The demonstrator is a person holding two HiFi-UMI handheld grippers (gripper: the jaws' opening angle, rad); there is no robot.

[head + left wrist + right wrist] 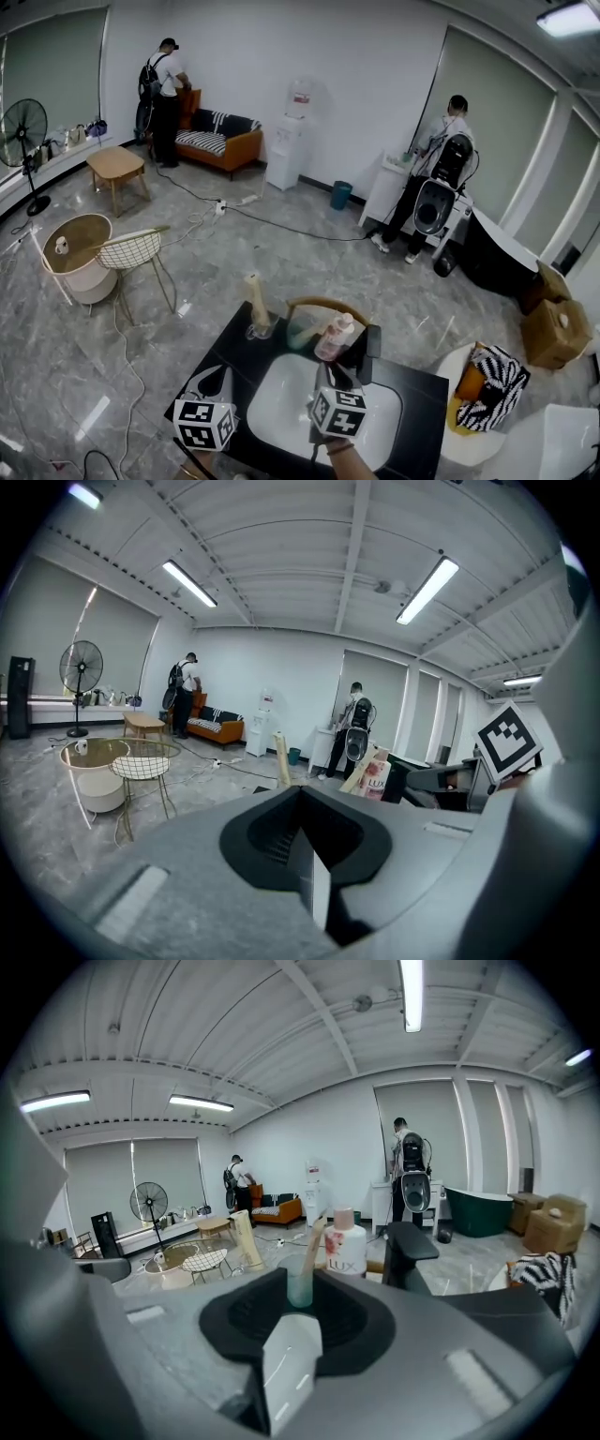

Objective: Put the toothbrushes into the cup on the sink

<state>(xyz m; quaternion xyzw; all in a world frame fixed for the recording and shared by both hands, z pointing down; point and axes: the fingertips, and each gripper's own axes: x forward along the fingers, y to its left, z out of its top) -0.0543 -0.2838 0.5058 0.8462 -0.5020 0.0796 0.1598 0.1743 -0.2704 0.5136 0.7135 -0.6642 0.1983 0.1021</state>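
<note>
A translucent cup [302, 328] stands at the back of the black sink counter [422, 412], behind the white basin [281, 398]. In the right gripper view the cup [299, 1281] holds a beige toothbrush [315, 1241] that leans to the right. My right gripper [333, 377] hovers over the basin just short of the cup. Its jaws stand partly apart with nothing between them [292, 1340]. My left gripper [212, 380] is at the counter's left edge, shut and empty [317, 883].
A pink-capped LUX bottle [335, 337] and a black faucet [371, 342] stand right of the cup. A tall beige roll [256, 305] stands left of it. Behind the counter is a wire chair [131, 251]. A striped bag [495, 375] lies at the right. Two people work far off.
</note>
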